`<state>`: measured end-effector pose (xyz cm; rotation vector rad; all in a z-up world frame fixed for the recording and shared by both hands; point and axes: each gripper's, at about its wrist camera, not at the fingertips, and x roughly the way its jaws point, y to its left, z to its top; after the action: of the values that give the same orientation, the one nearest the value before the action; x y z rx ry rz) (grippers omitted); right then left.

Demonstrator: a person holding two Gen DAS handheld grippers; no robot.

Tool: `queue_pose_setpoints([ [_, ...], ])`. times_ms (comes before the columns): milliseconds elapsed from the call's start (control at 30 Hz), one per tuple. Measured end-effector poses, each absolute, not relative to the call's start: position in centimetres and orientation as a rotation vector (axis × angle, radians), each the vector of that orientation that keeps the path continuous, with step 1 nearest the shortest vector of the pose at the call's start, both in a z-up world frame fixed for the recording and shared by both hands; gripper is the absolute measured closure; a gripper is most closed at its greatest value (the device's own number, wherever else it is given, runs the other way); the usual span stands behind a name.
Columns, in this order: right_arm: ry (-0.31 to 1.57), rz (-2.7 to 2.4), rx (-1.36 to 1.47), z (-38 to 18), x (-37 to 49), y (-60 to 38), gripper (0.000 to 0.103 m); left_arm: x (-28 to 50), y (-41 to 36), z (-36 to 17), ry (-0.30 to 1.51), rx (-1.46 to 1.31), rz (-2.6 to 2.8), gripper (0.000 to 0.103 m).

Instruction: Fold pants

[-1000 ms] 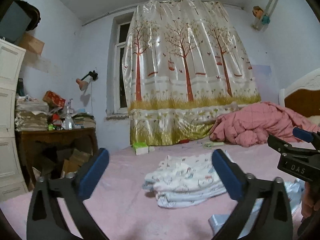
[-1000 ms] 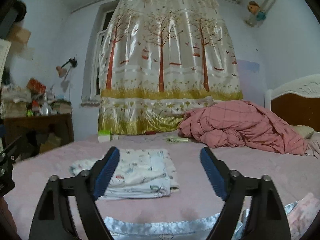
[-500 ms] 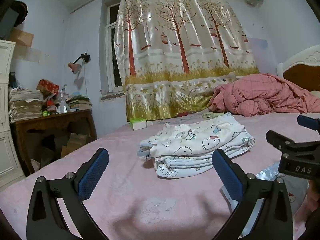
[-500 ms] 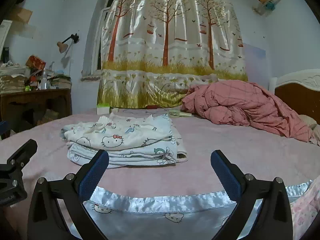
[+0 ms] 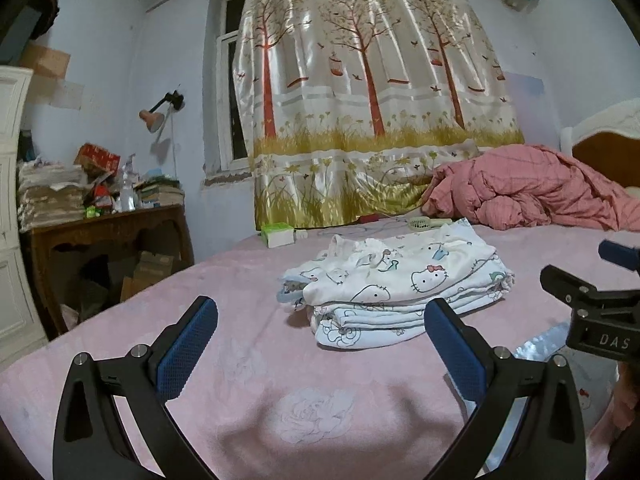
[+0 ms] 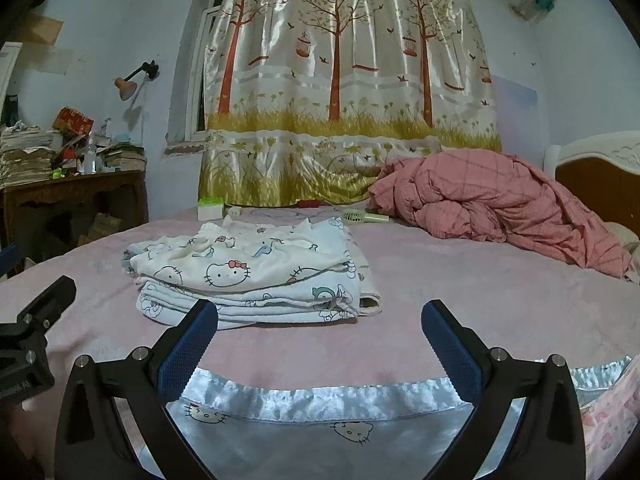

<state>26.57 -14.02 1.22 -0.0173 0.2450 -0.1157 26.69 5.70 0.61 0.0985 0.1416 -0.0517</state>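
Note:
Silvery blue satin pants (image 6: 320, 432) with cat-face prints lie flat on the pink bed (image 6: 500, 304), their shiny waistband edge just under my right gripper (image 6: 320, 344), which is open and empty above them. A corner of the pants shows in the left wrist view (image 5: 536, 350). My left gripper (image 5: 320, 344) is open and empty, low over bare pink bedspread (image 5: 248, 344), to the left of the pants. A folded stack of white cat-print clothes (image 5: 400, 284) lies just beyond both grippers, also in the right wrist view (image 6: 252, 276).
A crumpled pink quilt (image 6: 500, 204) lies at the right by the headboard (image 6: 600, 184). A green hand fan (image 6: 362, 216) and a small green-white box (image 6: 211, 208) lie at the far bed edge by the curtain. A cluttered wooden desk (image 5: 108, 236) stands left.
Both grippers have come down low toward the bed and forward. The folded stack now looms closer and the satin pants fill the bottom of the right wrist view. Both stayed open.

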Motion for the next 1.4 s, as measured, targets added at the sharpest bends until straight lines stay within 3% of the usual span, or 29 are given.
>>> queue_pose_setpoints([
  [1400, 0.256, -0.114, -0.016, 1.24, 26.81, -14.15, 0.001, 27.38, 6.01, 0.09, 0.159, 0.094, -0.051, 0.0],
])
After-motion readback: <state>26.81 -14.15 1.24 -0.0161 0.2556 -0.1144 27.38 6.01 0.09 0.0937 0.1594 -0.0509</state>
